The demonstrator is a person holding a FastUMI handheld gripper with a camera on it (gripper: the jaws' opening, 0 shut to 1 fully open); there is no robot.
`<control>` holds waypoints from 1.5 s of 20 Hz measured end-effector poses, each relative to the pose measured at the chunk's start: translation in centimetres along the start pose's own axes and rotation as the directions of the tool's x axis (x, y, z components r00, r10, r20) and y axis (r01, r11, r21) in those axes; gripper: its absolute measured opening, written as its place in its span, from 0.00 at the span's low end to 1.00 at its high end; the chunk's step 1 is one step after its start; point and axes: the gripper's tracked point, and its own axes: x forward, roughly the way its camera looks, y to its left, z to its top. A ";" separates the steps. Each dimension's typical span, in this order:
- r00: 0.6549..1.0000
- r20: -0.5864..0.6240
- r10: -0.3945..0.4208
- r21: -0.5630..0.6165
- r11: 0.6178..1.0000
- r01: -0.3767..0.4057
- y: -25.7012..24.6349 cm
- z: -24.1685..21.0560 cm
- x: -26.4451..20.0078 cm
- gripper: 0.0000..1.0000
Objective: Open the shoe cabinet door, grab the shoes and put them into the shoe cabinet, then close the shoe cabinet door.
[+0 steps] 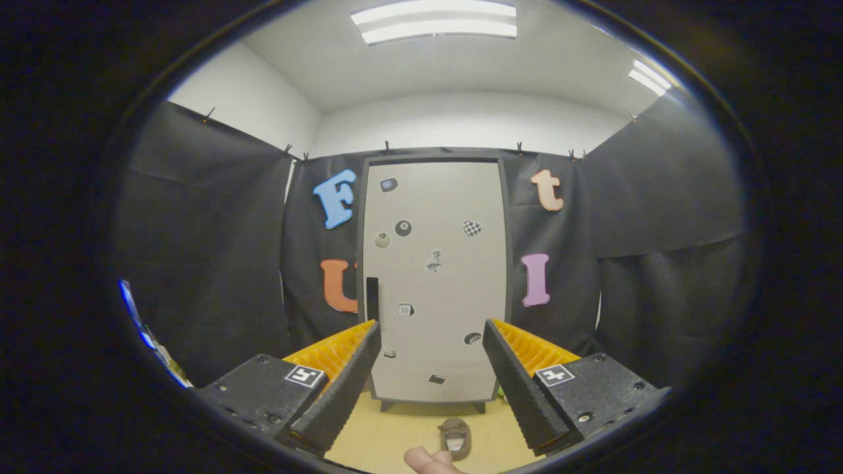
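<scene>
Clearly the gripper (431,359) gapes wide, holding nothing — the shoe cabinet door (435,276) looks stiff; take its dark handle (372,297). The shoe (456,436) looks soft, light — pinch its rim.

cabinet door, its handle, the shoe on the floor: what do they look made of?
Cabinet door: smooth matte pale panel, likely painted or laminated board, with stickers on it, shut.
Handle: dark vertical bar, plastic or coated metal; cannot tell.
Shoe: brown, soft and fuzzy, probably plush fabric, on the yellowish floor.
Gripper: fingers open, holding nothing.
</scene>
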 end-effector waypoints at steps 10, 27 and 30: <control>1.000 -0.013 -0.005 0.075 0.997 0.006 1.0 -2.1 10.9 1.00; 0.972 -0.179 0.153 0.156 0.980 -0.126 10.3 -10.1 32.4 1.00; 0.978 -0.148 0.145 0.163 0.979 -0.120 11.2 -9.8 33.7 0.97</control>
